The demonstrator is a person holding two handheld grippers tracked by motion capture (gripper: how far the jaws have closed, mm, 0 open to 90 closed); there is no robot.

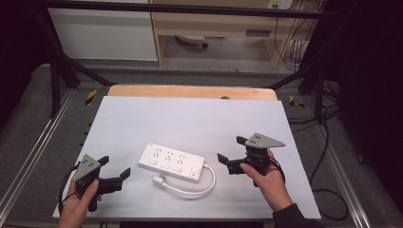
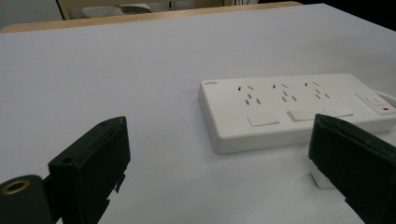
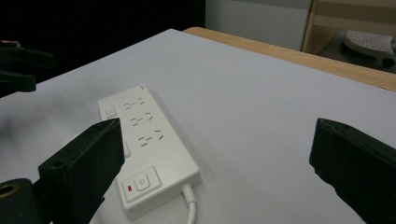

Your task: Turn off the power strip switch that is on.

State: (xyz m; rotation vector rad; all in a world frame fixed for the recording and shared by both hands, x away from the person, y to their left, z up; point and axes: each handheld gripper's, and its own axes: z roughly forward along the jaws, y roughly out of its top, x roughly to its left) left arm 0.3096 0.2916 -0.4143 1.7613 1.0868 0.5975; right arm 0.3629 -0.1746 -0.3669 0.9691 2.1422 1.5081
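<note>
On the pale grey sheet covering the wooden table, near its middle: one white rectangular plastic power strip, lying flat, three socket groups in a row along its top, each with a square rocker switch beside it, and a larger master button with a small red mark at the end where the lead leaves. From that end, one white round cable loops toward the person's side of the strip and curls back to a white plug lying just beside the strip's near edge. Left of the strip, apart from it: left black two-jaw gripper, held in the person's left hand, grey three-cornered plate on top, jaws spread wide with nothing between them; in the left gripper view the strip sits beyond and between the jaws. Right of the strip, near its cable end: right black two-jaw gripper, held in the right hand, jaws likewise spread wide and empty, not touching the strip.
</note>
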